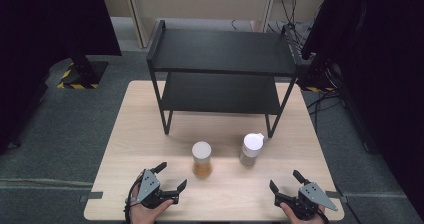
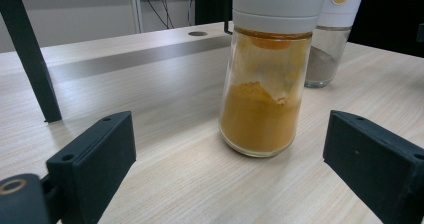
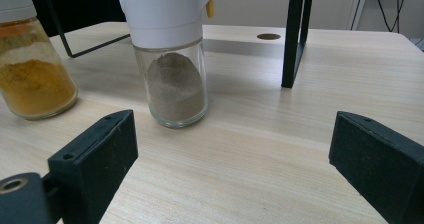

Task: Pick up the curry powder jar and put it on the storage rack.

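Two glass jars stand upright on the desk [image 1: 150, 114], long axes vertical, white lids on top. Taking the black rack [image 1: 220, 51] at the far half of the desk as landmark: the jar of orange powder [image 1: 202, 160] stands in front of the rack's open front, nearer its left front leg [image 1: 165, 119]; the jar of grey powder [image 1: 250, 150] stands in front of the rack too, just short of its right front leg [image 1: 271, 121]. The grey one sits a little closer to the rack than the orange one, and the two are near each other but apart. The grey jar's lid has a small spout or tab on the side turned toward the rack's right leg.

The left gripper [image 1: 166, 178] rests in a hand at the desk's near edge, well in front of the rack and left of the orange jar, jaws spread wide with nothing between them. In the left gripper view the orange jar [image 2: 265, 84] stands straight ahead, the grey jar [image 2: 327, 39] behind it to the right.

The right gripper [image 1: 286, 181] lies likewise at the near edge, in front of the rack's right leg, jaws spread and empty. In the right gripper view the grey jar [image 3: 172, 66] stands ahead left of centre, the orange jar [image 3: 32, 64] at the left edge, a rack leg [image 3: 295, 34] farther back. Bare desk lies between each gripper and its jar.
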Demonstrator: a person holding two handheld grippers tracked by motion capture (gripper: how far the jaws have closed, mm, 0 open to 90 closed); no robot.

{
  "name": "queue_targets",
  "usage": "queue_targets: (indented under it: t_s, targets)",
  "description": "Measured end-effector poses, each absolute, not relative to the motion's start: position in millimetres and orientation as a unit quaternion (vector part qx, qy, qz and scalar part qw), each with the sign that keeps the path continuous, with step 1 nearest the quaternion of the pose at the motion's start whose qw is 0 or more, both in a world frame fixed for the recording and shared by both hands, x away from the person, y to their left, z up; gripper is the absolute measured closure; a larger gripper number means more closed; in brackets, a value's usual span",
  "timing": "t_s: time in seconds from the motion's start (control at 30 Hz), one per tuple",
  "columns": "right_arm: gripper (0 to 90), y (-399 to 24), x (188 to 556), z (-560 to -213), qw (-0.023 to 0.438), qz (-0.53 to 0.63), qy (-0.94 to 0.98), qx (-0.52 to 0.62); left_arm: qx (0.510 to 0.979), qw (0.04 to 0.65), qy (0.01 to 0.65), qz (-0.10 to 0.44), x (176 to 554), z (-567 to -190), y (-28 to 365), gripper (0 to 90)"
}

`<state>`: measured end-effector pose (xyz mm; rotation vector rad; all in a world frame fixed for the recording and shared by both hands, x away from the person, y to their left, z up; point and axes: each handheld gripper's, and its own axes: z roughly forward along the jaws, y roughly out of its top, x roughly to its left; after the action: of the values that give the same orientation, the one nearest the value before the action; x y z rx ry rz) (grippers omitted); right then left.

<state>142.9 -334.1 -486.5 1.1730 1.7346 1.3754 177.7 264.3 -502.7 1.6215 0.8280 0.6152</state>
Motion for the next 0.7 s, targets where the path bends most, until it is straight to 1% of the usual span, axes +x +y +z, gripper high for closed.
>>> queue_targets:
  t_s: [0.13, 0.4, 0.57, 0.7]
  targets:
    - [5.2, -335, 143, -486, 0.311, 0.522, 0.657, 0.446, 0.686, 0.578, 0.358, 0.259, 178, -503, 264, 5.9]
    - [4.8, -334, 144, -485, 0.31, 0.519, 0.66, 0.446, 0.684, 0.597, 0.342, 0.243, 190, -497, 252, 6.0]
    - [4.6, -334, 144, -485, 0.31, 0.519, 0.66, 0.446, 0.699, 0.592, 0.322, 0.238, 201, -493, 241, 7.3]
    - [4.6, -334, 145, -485, 0.309, 0.519, 0.661, 0.446, 0.704, 0.587, 0.32, 0.238, 210, -493, 232, 7.9]
